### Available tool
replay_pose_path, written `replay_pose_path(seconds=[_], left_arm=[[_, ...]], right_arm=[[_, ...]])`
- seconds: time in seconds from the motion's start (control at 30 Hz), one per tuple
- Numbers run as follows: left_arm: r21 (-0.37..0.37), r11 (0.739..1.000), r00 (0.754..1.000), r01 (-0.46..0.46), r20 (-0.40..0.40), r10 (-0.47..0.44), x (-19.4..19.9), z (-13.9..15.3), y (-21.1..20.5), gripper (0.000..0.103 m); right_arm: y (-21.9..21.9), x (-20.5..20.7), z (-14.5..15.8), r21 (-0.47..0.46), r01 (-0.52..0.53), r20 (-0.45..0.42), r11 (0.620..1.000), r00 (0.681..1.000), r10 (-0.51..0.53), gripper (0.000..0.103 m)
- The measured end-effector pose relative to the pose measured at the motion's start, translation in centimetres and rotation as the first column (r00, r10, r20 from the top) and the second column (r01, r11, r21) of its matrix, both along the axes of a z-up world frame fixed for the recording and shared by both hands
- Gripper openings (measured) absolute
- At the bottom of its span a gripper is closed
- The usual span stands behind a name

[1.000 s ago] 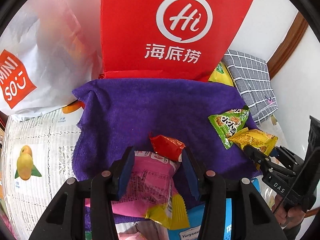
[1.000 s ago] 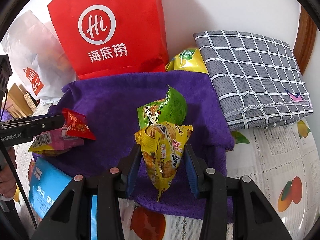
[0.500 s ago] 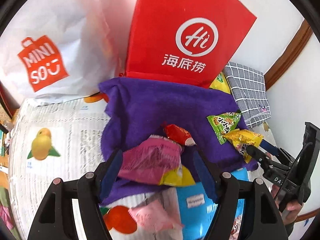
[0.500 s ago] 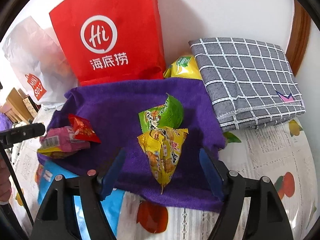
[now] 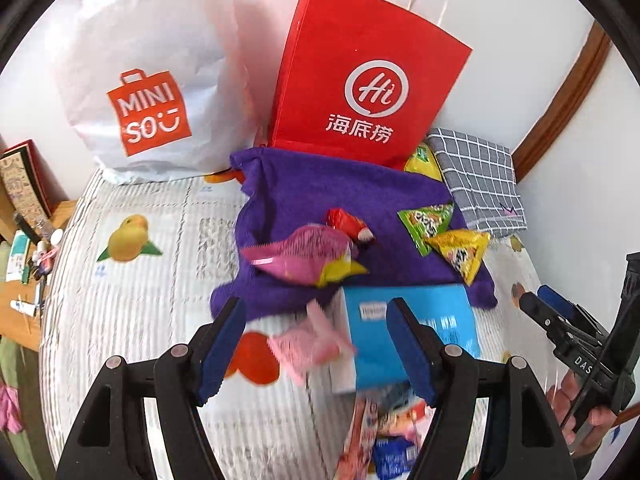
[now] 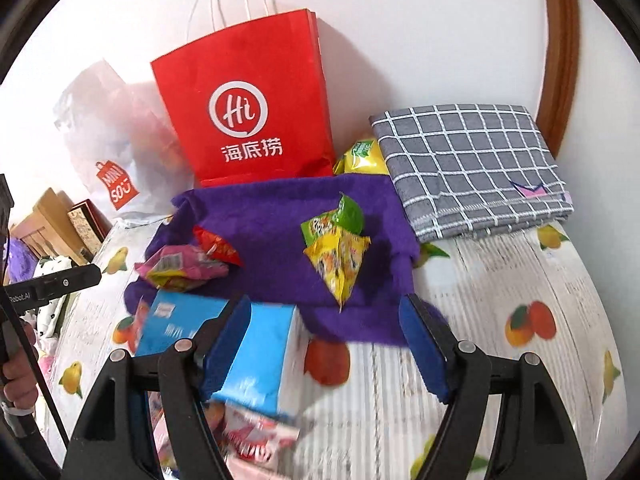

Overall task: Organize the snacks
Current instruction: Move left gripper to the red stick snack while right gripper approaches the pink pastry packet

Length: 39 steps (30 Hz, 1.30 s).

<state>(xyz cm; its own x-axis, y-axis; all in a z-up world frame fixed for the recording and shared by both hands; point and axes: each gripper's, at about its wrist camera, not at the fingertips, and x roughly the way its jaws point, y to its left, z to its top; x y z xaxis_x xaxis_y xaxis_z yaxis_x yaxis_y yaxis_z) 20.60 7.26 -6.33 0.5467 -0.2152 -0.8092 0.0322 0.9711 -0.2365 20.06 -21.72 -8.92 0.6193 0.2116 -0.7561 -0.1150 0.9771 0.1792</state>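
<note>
Open fruit-print tablecloth (image 5: 132, 304) at left and lower left of left wrist view; also at lower right of right wrist view (image 6: 520, 380). Upper frame blocked: white bag (image 5: 152, 72) and red bag (image 5: 360, 76) stand upright against the wall. Grey checked cloth (image 6: 472, 168) fills the upper right. Purple towel (image 5: 328, 196) at centre carries scattered packets, bare in its upper middle. Blue box (image 6: 248, 356) and loose packets (image 5: 384, 436) crowd the lower centre.
</note>
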Motion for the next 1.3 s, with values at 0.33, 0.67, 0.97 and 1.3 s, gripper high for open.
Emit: replay_pose_path(seconds=[0.33,0.67,0.97,1.3], left_arm=[[-0.006,1.0,1.0,0.007,-0.002,-0.007,-5.3,-1.2,-0.3,0.071],[0.007,0.999,0.999,0.031,-0.005,-0.031,-9.1,-2.7,-0.1,0.071],[0.017,0.999,0.999,0.039,-0.024,-0.039,-10.7,-4.0,1.0,0.071],[0.017,0.998,0.997,0.061,-0.055,-0.059,-10.7,-5.9,-0.1,0.071]], right_arm=[[1.1,-6.8,-3.0,-0.001,-0.048,-0.085,0.999,0.995,0.048,0.067],[3.1,-10.9,-7.0,0.055,-0.073,-0.178,0.996,0.981,0.082,0.063],[4.6,-10.9,-9.0,0.11,-0.025,-0.221,0.994,0.974,0.049,0.063],[5.4,-11.1,-8.8,-0.002,-0.09,-0.176,0.996,0.98,0.089,0.042]])
